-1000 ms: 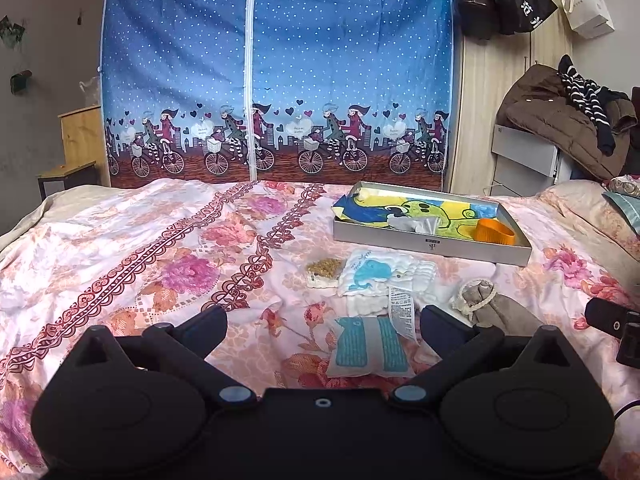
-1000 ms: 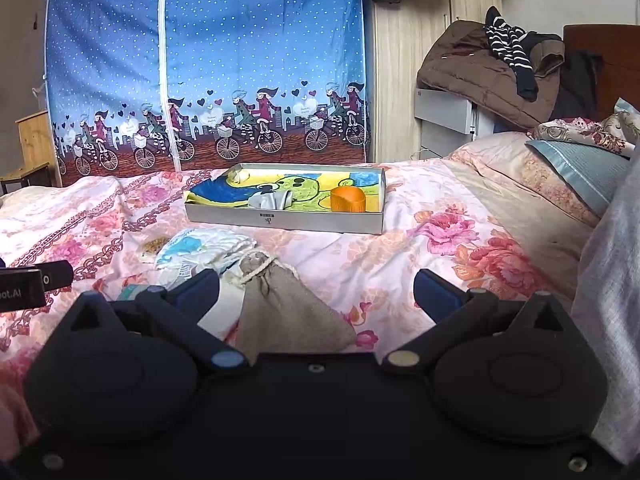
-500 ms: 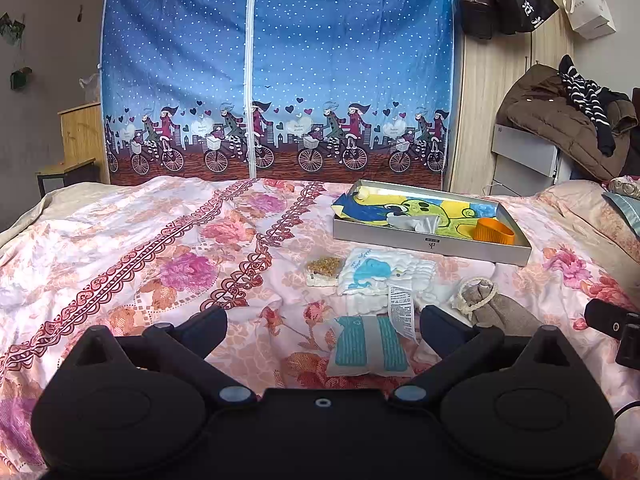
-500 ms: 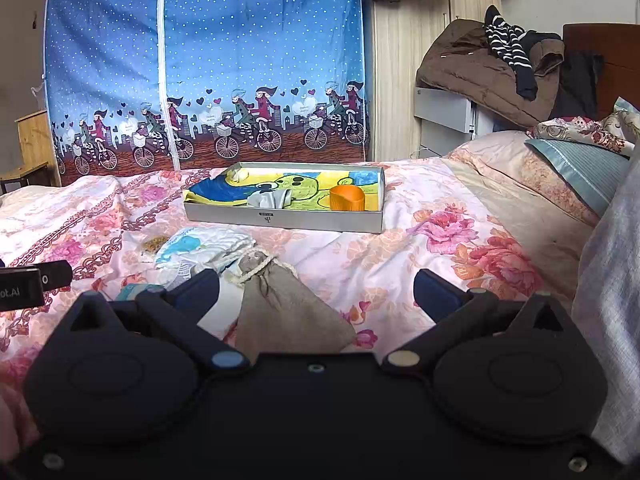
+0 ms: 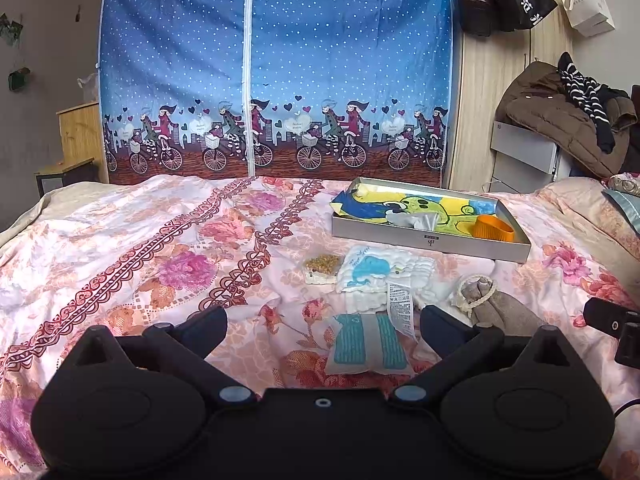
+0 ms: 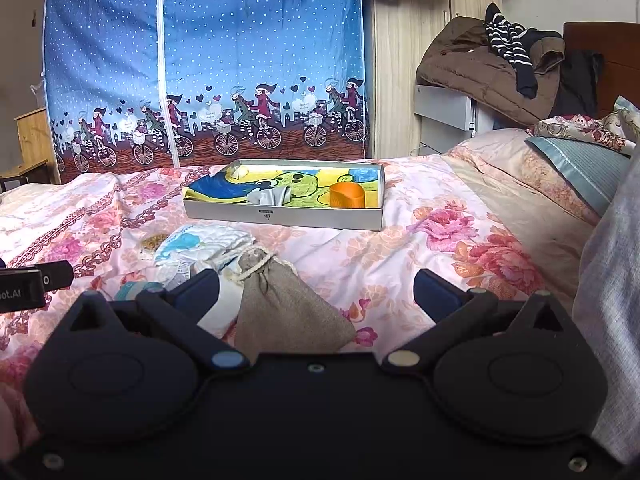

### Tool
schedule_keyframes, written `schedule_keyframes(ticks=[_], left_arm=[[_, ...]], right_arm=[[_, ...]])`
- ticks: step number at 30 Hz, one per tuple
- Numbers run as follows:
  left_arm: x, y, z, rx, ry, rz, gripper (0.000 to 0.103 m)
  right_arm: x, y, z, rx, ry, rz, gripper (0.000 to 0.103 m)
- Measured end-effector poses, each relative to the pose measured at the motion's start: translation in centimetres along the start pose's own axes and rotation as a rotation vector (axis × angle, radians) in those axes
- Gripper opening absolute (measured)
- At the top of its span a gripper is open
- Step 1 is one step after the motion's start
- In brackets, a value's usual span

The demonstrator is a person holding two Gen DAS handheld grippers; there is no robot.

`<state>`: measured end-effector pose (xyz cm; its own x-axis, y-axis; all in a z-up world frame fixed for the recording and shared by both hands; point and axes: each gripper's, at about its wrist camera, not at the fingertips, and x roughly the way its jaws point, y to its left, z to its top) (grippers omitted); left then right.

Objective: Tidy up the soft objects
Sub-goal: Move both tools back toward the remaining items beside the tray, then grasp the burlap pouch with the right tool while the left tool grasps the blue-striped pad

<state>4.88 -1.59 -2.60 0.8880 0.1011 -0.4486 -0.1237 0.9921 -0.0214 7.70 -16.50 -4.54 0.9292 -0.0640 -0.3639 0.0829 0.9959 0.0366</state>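
**Soft items still loose before the tray**

Both grippers, left [image 5: 322, 320] and right [image 6: 316, 288], are held spread wide and empty above the bed [image 5: 120, 240]. A burlap pouch [image 6: 280, 304], a folded cloth [image 5: 380, 276], a teal packet [image 5: 366, 344] and a small sachet [image 5: 322, 268] lie close together near the tray [image 6: 280, 216]. All are judged light and limp; the pouch is best pinched at its tied neck.
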Motion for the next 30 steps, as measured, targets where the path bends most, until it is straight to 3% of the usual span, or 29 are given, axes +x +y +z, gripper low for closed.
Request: schedule_keyframes(ticks=[13, 20, 27, 30], left_arm=[[1.6, 0.5, -0.2, -0.017, 0.049, -0.024, 0.102], [3.8, 1.1, -0.2, -0.053, 0.114, -0.014, 0.102], [7.0, 1.1, -0.3, -0.071, 0.181, -0.094, 0.102], [8.6, 0.7, -0.6, -0.071, 0.226, -0.098, 0.102]], right_arm=[[1.3, 0.8, -0.3, -0.043, 0.089, 0.054, 0.103], [4.5, 1.2, -0.3, -0.070, 0.207, 0.140, 0.103], [7.8, 2.5, -0.6, -0.279, 0.232, 0.181, 0.103], [8.9, 2.8, -0.7, -0.287, 0.240, 0.220, 0.103]])
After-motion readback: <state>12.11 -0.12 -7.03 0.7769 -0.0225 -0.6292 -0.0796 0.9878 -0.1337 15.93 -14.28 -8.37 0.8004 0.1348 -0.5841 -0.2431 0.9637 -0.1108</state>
